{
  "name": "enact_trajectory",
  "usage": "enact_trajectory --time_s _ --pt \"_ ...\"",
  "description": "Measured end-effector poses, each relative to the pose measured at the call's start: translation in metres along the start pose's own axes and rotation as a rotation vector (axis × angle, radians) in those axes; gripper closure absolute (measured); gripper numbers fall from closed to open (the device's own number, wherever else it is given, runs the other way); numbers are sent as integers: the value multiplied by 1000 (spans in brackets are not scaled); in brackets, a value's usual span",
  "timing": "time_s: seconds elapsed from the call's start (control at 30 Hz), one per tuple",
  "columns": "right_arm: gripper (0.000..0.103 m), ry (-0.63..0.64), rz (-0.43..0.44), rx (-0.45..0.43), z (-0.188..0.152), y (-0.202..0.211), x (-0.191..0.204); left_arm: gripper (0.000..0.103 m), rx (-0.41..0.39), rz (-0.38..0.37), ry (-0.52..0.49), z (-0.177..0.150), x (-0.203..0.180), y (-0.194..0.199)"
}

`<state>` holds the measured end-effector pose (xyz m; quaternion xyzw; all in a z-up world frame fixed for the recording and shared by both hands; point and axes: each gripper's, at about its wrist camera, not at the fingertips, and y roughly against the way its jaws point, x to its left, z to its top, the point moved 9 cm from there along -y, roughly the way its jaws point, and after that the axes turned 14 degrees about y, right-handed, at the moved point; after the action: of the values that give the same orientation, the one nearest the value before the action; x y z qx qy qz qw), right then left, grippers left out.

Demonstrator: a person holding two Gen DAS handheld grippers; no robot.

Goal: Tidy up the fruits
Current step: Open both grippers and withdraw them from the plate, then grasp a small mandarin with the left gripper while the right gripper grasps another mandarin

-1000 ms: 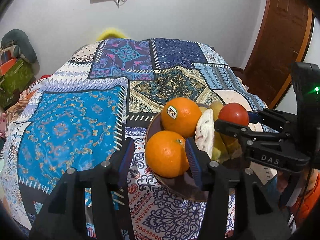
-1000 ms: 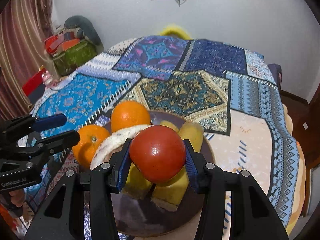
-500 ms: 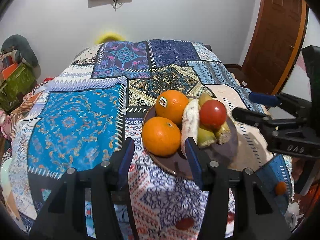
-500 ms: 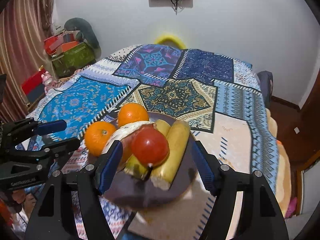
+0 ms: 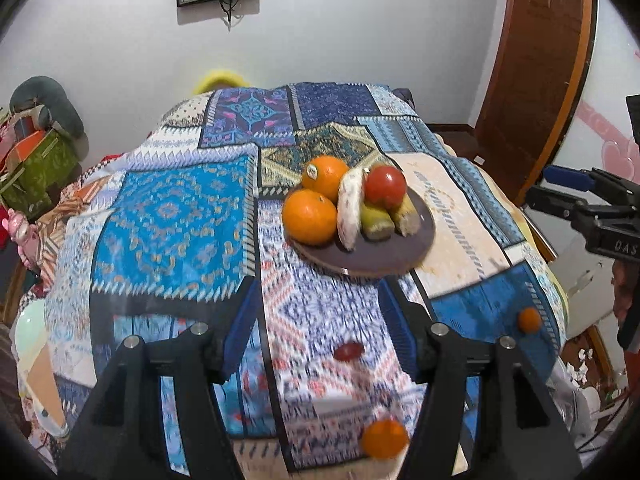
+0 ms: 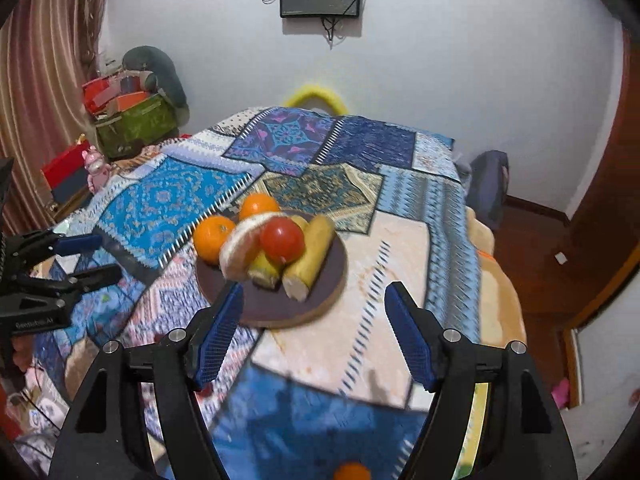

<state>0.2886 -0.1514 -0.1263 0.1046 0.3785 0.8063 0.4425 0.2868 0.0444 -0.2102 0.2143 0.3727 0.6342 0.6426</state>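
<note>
Both wrist views look down from nearby, sharing the fruit plate [image 5: 424, 240] [image 6: 336, 276].

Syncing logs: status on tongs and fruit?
Left tongs, right tongs open, empty. Tomato atop bananas on plate. Loose fruit near bed edge. Nothing blocking.

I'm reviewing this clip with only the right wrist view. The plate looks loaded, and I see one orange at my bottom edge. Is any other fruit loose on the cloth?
Observer: Yes. The left wrist view shows a small dark red fruit lying on the cloth, between the plate and the open left gripper.
Operator: Anything else off the plate?
Observer: A small orange fruit sits on the dark blue patch near the cloth's edge, apart from the plate.
</note>
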Motion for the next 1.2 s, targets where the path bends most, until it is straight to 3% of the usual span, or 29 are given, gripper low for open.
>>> enact_trajectory --time_s 0.27,0.67,0.83,1.0,1.2 --pt "33 -68 -41 43 -39 24 -8 42 67 -21 -19 -48 -9 15" --pt "33 -116 -35 140 -100 36 -5 42 200 -51 -4 -110 -17 4" --pt "33 -153 -26 150 -115 36 -12 52 247 -34 -17 -129 -19 -8" --pt "33 -181 9 175 -132 25 -9 67 267 -22 -7 -137 -18 -17" --pt "36 -204 57 235 -156 6 -1 68 250 -24 -1 -134 -17 -17"
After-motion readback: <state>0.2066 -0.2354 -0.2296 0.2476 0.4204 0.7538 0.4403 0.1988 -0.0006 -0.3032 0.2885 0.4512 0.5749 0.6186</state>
